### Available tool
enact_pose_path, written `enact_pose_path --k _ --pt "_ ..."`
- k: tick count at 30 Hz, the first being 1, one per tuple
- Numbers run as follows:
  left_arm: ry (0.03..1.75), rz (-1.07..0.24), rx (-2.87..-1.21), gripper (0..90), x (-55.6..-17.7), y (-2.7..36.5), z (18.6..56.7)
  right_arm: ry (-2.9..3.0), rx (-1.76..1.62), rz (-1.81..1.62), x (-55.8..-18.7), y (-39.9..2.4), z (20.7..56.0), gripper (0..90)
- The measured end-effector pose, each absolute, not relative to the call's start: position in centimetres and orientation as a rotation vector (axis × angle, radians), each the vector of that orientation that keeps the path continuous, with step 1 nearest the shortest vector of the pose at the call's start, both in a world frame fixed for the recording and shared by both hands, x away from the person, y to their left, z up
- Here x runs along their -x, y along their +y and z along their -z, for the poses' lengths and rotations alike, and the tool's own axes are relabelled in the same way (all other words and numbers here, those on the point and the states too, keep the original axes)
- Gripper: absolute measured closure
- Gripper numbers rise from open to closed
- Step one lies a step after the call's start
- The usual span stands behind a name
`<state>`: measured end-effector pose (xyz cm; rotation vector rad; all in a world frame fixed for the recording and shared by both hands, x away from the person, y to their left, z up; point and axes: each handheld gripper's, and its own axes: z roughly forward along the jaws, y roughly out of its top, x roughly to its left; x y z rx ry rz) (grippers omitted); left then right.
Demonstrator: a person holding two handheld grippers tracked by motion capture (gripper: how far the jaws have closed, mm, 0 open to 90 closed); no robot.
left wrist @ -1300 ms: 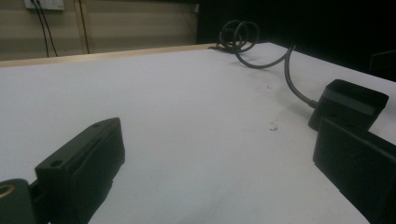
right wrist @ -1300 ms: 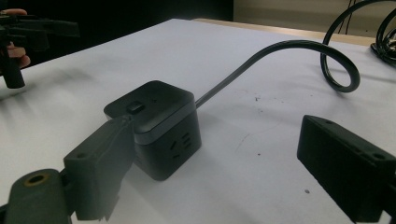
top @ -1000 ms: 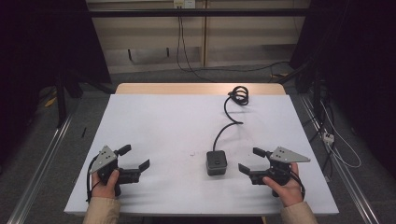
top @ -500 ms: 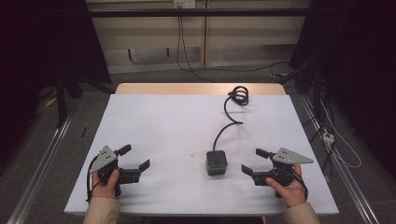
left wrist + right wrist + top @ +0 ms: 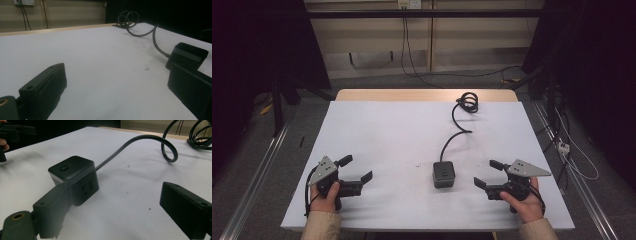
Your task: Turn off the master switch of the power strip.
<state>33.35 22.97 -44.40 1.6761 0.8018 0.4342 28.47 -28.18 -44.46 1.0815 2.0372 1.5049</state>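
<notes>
A black cube power socket (image 5: 444,174) sits on the white table (image 5: 387,130) near the front, right of centre. Its black cable (image 5: 453,134) runs back to a coil (image 5: 468,102) at the far edge. My right gripper (image 5: 486,173) is open just right of the cube, jaws pointing at it, apart from it. In the right gripper view the cube (image 5: 73,176) stands close beyond the left jaw, sockets on its side face. My left gripper (image 5: 358,168) is open at the front left, nothing between its jaws. The left gripper view has the cube (image 5: 190,55) behind the right jaw.
A wooden strip (image 5: 412,95) edges the table's far side. Cables lie on the floor behind and to the right (image 5: 572,155). Metal rails (image 5: 257,175) run along both sides of the table. The other hand's gripper (image 5: 15,130) appears at the right gripper view's top left.
My right gripper has drifted slightly to the right, still open. The left gripper and the cube have not moved.
</notes>
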Motion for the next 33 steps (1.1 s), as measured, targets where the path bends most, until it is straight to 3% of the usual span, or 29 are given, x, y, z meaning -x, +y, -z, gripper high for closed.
enact_pose_path --k 33 --pt "0.805 -0.435 -1.678 1.9 -33.4 23.0 44.5 2.034 -1.100 -1.477 -28.0 -29.5 44.5 9.8"
